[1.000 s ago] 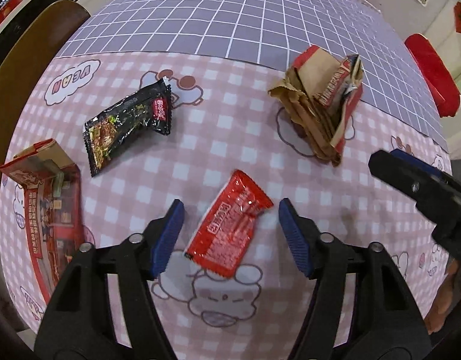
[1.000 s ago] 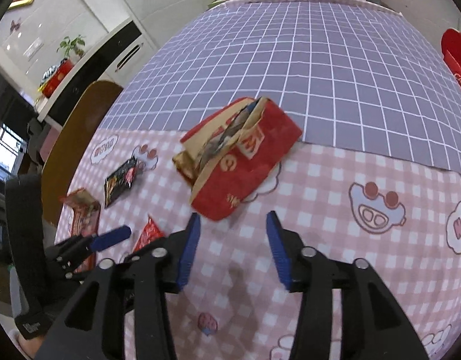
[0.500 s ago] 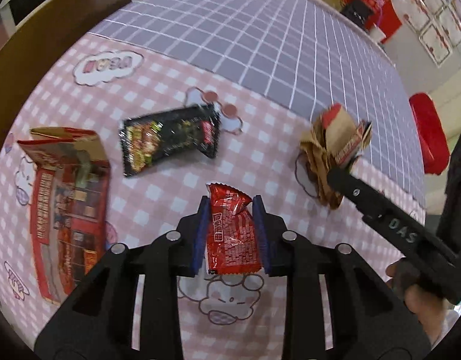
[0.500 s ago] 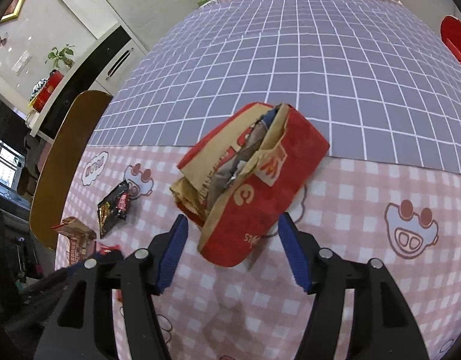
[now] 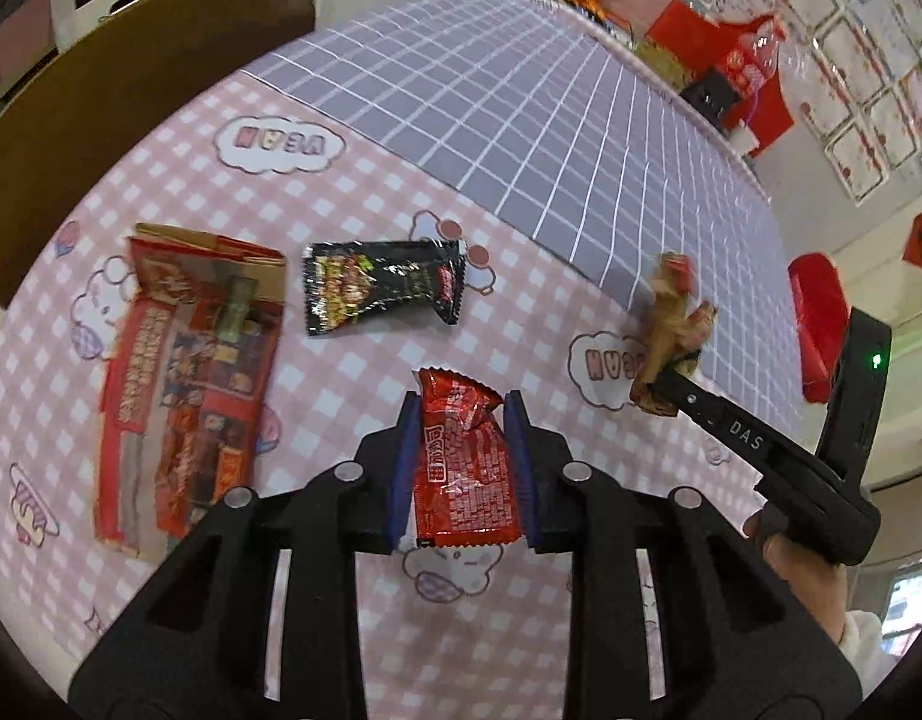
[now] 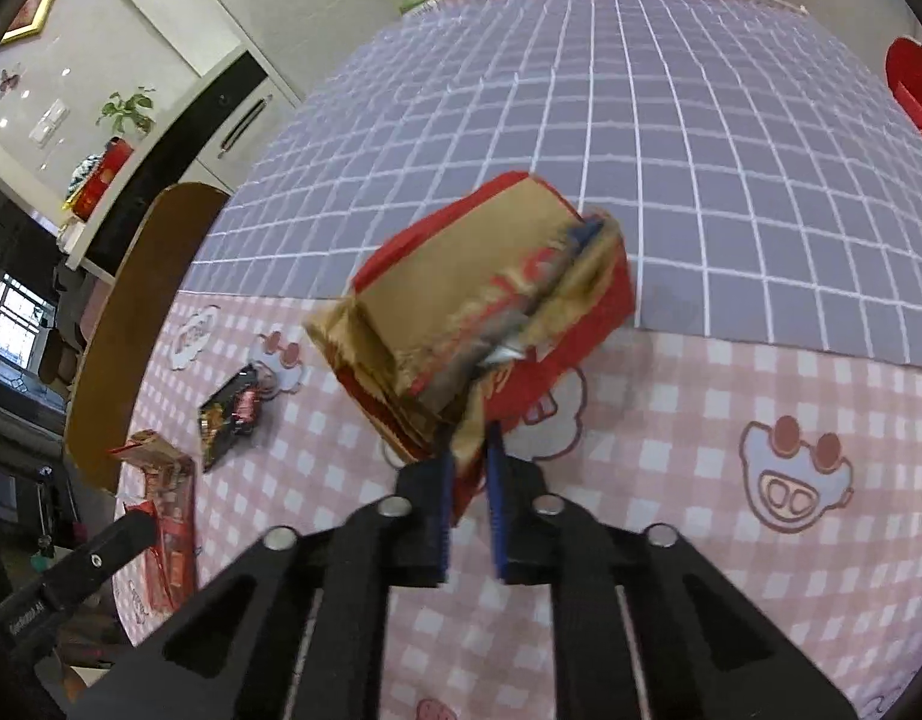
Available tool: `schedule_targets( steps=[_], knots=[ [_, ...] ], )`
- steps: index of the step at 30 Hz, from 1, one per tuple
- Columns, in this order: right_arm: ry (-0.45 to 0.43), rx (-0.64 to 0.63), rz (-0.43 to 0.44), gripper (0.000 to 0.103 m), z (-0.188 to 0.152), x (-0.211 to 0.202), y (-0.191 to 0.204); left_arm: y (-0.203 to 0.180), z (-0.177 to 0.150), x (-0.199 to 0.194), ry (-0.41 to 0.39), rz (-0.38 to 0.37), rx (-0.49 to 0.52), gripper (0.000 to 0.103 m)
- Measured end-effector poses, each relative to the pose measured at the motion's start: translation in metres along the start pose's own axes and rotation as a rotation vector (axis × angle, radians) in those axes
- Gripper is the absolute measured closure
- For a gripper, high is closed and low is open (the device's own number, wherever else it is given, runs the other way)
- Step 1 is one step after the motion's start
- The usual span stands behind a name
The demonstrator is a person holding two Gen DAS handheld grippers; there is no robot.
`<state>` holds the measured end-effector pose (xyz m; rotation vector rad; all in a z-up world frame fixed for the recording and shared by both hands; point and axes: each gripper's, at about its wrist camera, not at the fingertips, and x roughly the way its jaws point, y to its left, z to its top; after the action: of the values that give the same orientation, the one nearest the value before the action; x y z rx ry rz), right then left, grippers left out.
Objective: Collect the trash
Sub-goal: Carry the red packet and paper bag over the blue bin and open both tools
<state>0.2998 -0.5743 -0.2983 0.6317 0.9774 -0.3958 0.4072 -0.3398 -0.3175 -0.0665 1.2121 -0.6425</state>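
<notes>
Over the pink checked surface (image 5: 365,360): left tongs (image 5: 461,468) now pinching red snack sachet (image 5: 464,468), spread a second ago; right tongs (image 6: 468,501) now clamping crumpled red paper bag (image 6: 479,306). Both pieces secured, ready for carrying off.

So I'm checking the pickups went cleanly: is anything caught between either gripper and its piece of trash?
Nothing visible. The left gripper pinches the red packet directly, and the right gripper clamps the crumpled paper bag.
</notes>
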Motion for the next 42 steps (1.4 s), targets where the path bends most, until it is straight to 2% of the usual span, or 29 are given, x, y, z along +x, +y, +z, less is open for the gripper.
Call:
schedule_targets(
  steps=[7,13,19,24,28,33,37,42],
  knots=[
    [-0.026,-0.111,0.106,0.096,-0.016,-0.041,0.054,0.031,-0.011,-0.057,-0.093,-0.026,-0.079,0.076],
    [0.035,-0.274,0.260,0.096,-0.060,-0.054,0.152,0.092,-0.041,-0.120,-0.170,0.016,-0.180,0.076],
    [0.161,-0.457,0.411,0.096,-0.144,-0.051,0.269,0.183,-0.106,-0.184,-0.226,0.116,-0.327,0.076],
    [0.292,-0.573,0.480,0.096,-0.224,-0.036,0.353,0.274,-0.174,-0.229,-0.226,0.206,-0.488,0.076],
    [0.430,-0.629,0.484,0.096,-0.293,-0.009,0.400,0.336,-0.229,-0.249,-0.206,0.255,-0.608,0.076],
    [0.586,-0.683,0.423,0.096,-0.375,0.030,0.435,0.405,-0.292,-0.261,-0.173,0.309,-0.734,0.076],
    [0.688,-0.705,0.368,0.096,-0.430,0.061,0.452,0.448,-0.327,-0.256,-0.154,0.326,-0.822,0.076],
    [0.746,-0.753,0.318,0.096,-0.476,0.086,0.476,0.483,-0.350,-0.250,-0.139,0.324,-0.891,0.076]
  ],
)
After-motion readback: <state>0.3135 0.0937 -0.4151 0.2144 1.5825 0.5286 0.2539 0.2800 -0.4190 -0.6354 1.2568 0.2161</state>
